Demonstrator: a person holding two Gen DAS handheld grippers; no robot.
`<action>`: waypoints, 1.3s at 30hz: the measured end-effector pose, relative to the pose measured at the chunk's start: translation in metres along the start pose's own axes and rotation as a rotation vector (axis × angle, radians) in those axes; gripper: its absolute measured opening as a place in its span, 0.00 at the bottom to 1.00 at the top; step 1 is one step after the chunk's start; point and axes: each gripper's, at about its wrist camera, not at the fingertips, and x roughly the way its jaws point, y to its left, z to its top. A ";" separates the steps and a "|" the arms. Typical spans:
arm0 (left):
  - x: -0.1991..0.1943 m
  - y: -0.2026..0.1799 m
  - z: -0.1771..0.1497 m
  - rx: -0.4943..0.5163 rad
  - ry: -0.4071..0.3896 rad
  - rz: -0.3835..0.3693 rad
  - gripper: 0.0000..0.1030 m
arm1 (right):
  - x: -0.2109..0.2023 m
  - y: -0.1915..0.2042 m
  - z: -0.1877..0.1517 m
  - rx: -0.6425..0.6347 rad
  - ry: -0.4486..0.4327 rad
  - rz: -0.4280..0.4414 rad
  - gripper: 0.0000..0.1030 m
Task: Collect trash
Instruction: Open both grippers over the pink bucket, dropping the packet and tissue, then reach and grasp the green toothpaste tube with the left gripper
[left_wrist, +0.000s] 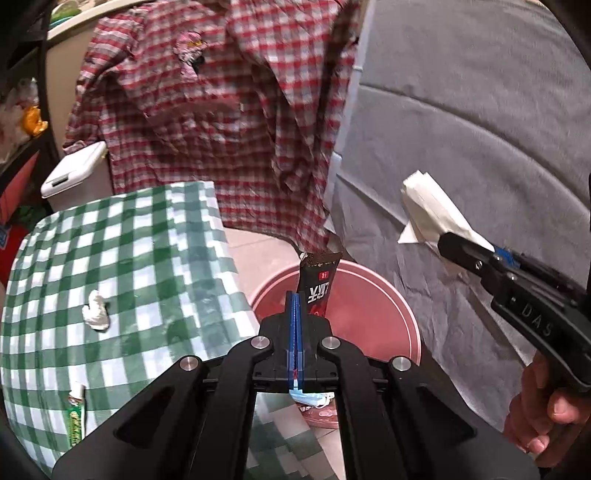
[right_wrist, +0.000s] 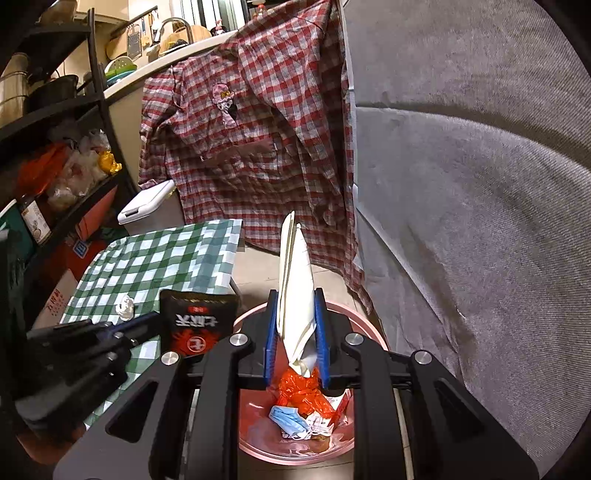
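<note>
Over pink bin (right_wrist: 255, 435), hand-held gripper (right_wrist: 295, 328) clamps napkin (right_wrist: 295, 280).

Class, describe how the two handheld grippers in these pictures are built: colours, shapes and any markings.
Both grippers are matte black, with angular linkage arms joined by round silver pivot bolts. The left gripper and the right gripper each have flat blue pads lining black fingers. The right one's side carries raised letters reading "DAS". No cables or sleeves show.
</note>
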 end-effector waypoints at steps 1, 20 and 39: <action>0.003 -0.003 -0.001 0.007 0.010 -0.002 0.00 | 0.002 -0.001 0.000 -0.001 0.003 0.000 0.18; -0.019 0.030 0.000 -0.039 -0.029 0.067 0.35 | 0.013 0.003 0.001 0.020 0.006 -0.021 0.37; -0.068 0.121 -0.047 -0.135 -0.075 0.274 0.26 | -0.009 0.041 0.004 -0.014 -0.072 0.026 0.33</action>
